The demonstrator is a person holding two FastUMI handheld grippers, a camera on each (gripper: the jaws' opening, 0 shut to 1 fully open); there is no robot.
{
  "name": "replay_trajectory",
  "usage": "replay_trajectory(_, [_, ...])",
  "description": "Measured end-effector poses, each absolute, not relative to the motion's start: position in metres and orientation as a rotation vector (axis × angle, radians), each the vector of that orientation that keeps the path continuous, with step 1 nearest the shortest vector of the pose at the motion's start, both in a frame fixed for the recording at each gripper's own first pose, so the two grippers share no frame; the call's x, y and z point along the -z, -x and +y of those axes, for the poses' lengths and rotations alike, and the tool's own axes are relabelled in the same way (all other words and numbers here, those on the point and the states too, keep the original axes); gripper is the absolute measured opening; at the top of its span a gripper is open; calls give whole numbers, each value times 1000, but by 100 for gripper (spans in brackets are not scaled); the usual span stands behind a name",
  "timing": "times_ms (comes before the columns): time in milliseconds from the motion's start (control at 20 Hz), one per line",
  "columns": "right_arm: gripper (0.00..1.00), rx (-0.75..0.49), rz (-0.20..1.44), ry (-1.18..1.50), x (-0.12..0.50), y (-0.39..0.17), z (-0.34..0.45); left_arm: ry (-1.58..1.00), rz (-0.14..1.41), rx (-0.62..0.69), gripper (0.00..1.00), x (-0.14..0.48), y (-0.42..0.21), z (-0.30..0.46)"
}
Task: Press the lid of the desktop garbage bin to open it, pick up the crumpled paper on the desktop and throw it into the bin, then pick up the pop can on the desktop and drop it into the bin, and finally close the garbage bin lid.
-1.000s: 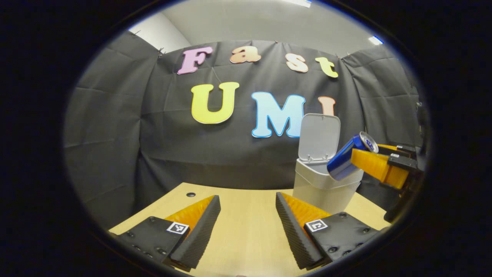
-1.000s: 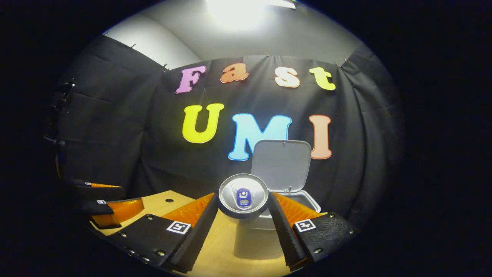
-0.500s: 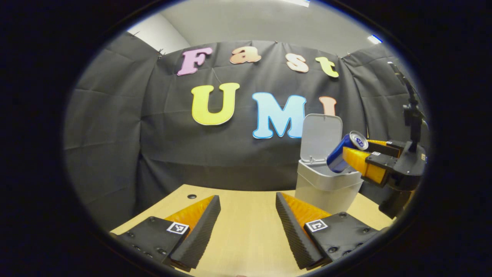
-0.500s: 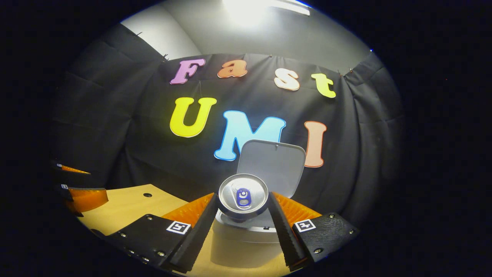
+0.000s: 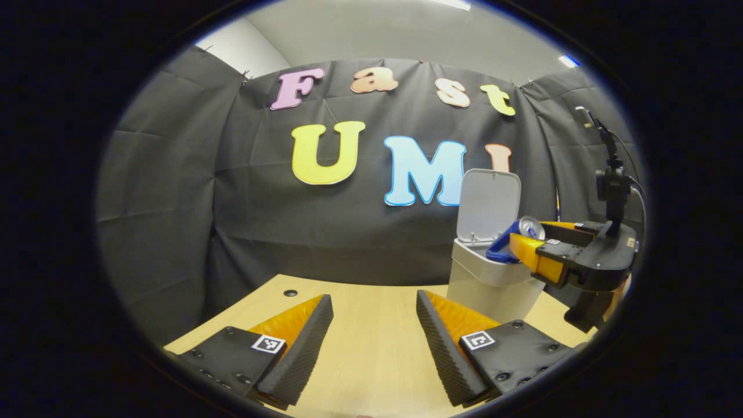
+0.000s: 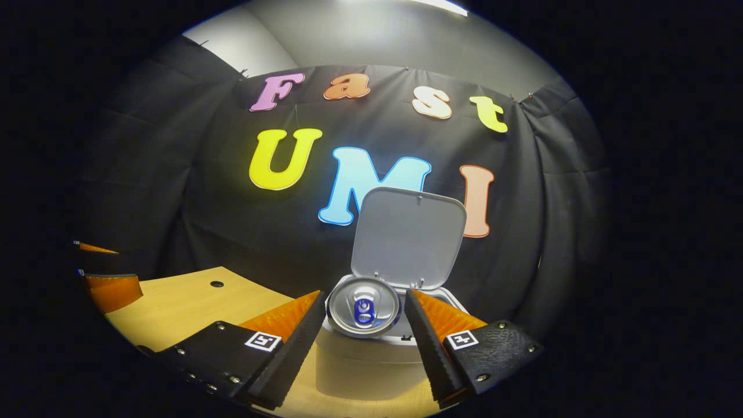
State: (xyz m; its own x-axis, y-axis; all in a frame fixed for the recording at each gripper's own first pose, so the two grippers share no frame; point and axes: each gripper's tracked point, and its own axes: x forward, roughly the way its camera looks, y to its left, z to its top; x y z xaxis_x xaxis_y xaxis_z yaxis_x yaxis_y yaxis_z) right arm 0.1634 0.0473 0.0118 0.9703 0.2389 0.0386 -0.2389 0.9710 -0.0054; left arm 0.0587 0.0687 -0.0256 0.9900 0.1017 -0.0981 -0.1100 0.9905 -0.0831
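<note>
A white desktop bin [image 5: 493, 293] stands at the table's back right with its lid [image 5: 489, 200] swung upright. My right gripper [image 5: 519, 241] is over the bin's mouth, shut on a blue pop can [image 5: 500, 247] that tilts bottom-first into the opening. In the right gripper view the can's silver top [image 6: 363, 306] faces me between the fingers of the right gripper [image 6: 364, 295], with the raised lid [image 6: 409, 235] behind and the bin's body [image 6: 371, 371] below. My left gripper [image 5: 374, 302] hovers low over the table, open and holding nothing.
The light wooden table [image 5: 371, 348] has a small round hole [image 5: 290, 293] near its back left. The black cloth wall hangs close behind the bin. In the right gripper view the left gripper [image 6: 107, 287] sits at the far left edge.
The right gripper has carried the can forward and down, from beside the bin's rim to its open mouth. The left gripper has stayed still.
</note>
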Motion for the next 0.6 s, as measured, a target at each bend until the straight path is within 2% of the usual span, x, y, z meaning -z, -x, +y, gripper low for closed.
replay_trajectory(150, [91, -225, -46, -4, -14, -163, 43, 94, 95, -110, 96, 27, -58, 71])
replay_trajectory(600, [90, -219, -44, -5, -22, -167, 37, 86, 89, -99, 96, 26, -56, 68])
